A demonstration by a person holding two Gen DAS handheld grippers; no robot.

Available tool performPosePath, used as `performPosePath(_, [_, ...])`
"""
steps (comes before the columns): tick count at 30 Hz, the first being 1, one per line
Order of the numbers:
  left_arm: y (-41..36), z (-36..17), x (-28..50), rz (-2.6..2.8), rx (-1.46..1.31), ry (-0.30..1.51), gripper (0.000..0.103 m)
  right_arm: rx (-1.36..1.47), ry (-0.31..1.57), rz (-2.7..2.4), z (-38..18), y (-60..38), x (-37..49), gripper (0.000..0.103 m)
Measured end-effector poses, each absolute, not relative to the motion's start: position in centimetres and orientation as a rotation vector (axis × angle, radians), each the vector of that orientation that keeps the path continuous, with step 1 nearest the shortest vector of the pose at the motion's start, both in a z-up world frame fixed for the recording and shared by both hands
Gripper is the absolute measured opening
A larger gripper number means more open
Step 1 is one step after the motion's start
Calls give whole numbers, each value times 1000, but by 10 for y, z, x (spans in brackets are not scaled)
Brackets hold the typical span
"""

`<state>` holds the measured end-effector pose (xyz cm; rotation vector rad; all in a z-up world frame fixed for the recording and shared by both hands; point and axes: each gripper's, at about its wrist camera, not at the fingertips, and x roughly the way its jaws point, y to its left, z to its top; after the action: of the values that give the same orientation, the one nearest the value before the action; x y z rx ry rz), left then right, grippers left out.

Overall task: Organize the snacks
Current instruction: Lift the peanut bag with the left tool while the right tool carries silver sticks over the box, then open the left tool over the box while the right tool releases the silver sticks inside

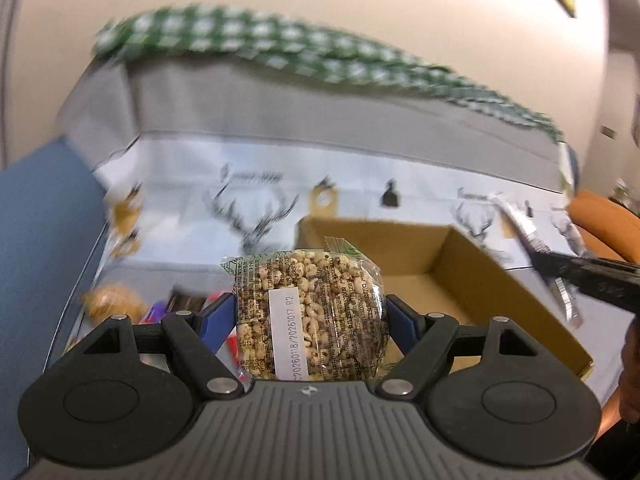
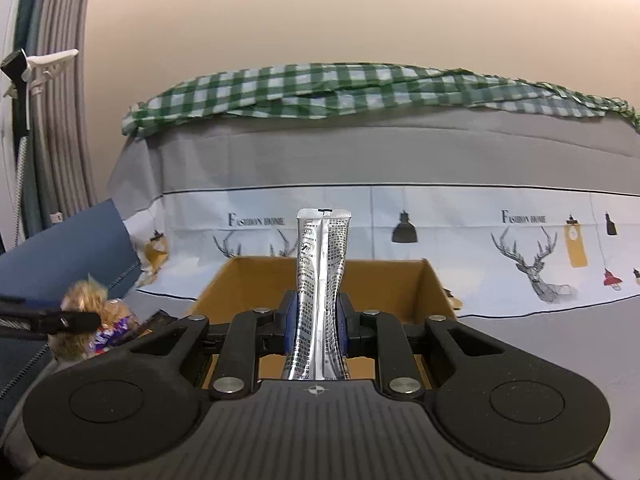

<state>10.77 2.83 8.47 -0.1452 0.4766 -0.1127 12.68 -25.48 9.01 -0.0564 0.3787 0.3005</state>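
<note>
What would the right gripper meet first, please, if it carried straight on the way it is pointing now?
Probably the cardboard box: the right gripper, shut on a silver sachet, points slightly down into its open top. The box looks empty, so the sachet's tip would likely meet its floor or far wall first.

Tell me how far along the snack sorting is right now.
Done: nothing visible; the cardboard box looks empty as far as it shows. In hand: the left claw grips a puffed-grain cake pack, the right claw a silver stick pouch. Left: boxing both, plus the loose snacks beside the box.
</note>
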Motion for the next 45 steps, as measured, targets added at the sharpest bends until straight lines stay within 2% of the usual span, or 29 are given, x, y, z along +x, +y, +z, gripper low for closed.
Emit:
performPosePath(8, [-30,118,146,-171,-158,408,83,-65,389,244,86,-272,126,21])
performPosePath(17, [-76,90,141,-240,-44,380,83,-109,405,191,80,-279,130,21])
performPosePath(45, [-78,85,168,-218,-128,439,83,-97,448,152,72,-267,150,21])
